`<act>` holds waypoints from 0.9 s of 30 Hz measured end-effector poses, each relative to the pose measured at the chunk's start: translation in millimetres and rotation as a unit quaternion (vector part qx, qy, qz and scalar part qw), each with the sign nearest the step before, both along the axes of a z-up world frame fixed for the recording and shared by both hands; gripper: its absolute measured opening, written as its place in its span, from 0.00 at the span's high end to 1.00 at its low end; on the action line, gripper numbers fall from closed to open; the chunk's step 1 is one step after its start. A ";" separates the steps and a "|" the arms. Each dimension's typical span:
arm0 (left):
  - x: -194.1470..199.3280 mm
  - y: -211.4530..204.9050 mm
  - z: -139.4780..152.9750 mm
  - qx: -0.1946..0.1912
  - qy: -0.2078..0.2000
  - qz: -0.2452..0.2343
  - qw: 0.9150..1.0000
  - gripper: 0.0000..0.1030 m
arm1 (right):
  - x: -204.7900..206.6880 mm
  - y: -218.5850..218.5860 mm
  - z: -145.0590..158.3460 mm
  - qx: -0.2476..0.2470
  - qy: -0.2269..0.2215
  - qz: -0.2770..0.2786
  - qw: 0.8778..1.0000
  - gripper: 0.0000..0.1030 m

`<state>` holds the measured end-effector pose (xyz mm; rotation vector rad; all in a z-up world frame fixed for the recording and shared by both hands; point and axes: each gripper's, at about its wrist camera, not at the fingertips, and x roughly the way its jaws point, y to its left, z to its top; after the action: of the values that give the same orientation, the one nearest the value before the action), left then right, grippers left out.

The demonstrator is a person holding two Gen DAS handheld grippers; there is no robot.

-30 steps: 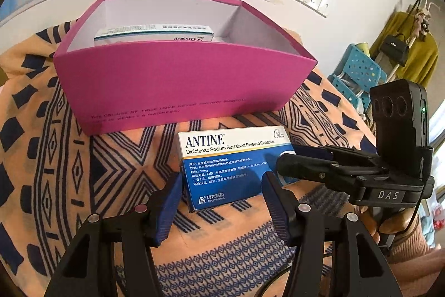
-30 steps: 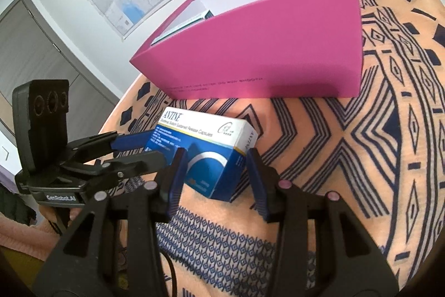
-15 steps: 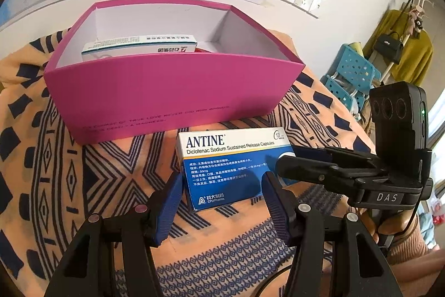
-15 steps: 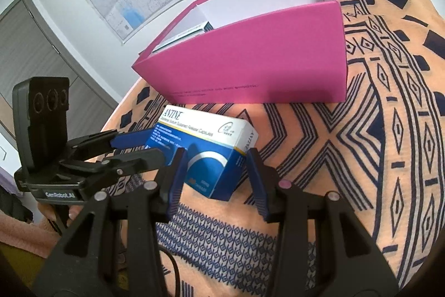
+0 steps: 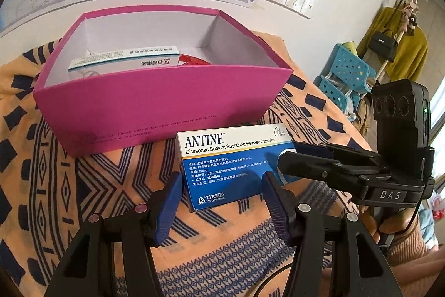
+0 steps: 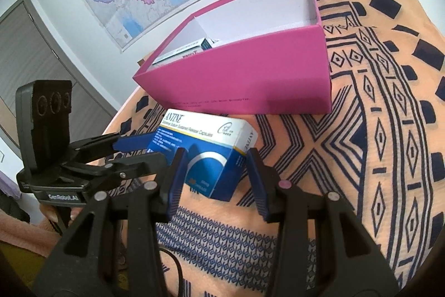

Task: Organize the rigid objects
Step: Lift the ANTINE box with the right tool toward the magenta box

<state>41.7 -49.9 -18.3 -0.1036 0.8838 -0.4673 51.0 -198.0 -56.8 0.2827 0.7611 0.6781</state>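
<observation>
Holding the blue ANTINE carton (image 5: 236,166) from two sides just near of the pink box (image 5: 167,102): left gripper (image 5: 219,195) clamping its long edges, right gripper (image 6: 214,171) its end. Already lying inside: one white carton (image 5: 125,60) and something red (image 5: 193,60). Remaining: getting this carton in.

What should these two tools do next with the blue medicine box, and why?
Probably lift the medicine box a little higher and carry it forward over the near wall of the pink box. The left tool and right tool both seem to grip it just short of that wall, and inside there is free room to the right of the white packet.
</observation>
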 end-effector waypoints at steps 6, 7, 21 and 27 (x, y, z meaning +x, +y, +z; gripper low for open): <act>1.4 -2.7 2.8 0.001 -0.004 -0.004 1.000 0.43 | -1.2 -2.8 4.4 -0.001 -0.006 -0.006 1.000 0.55; 1.7 -3.4 3.5 0.000 -0.005 -0.005 1.000 0.43 | -1.3 -3.4 5.5 -0.002 -0.008 -0.007 1.000 0.55; 5.0 -10.6 11.1 0.000 -0.018 -0.012 1.000 0.43 | -4.3 -7.9 16.6 -0.006 -0.027 -0.016 0.999 0.54; 6.9 -14.2 14.8 0.001 -0.025 -0.014 1.000 0.43 | -7.1 -9.5 20.6 -0.006 -0.035 -0.021 0.999 0.54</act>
<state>48.6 -64.1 -3.5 -0.0765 0.8386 -0.4935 43.8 -207.5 -36.2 0.2613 0.6913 0.6401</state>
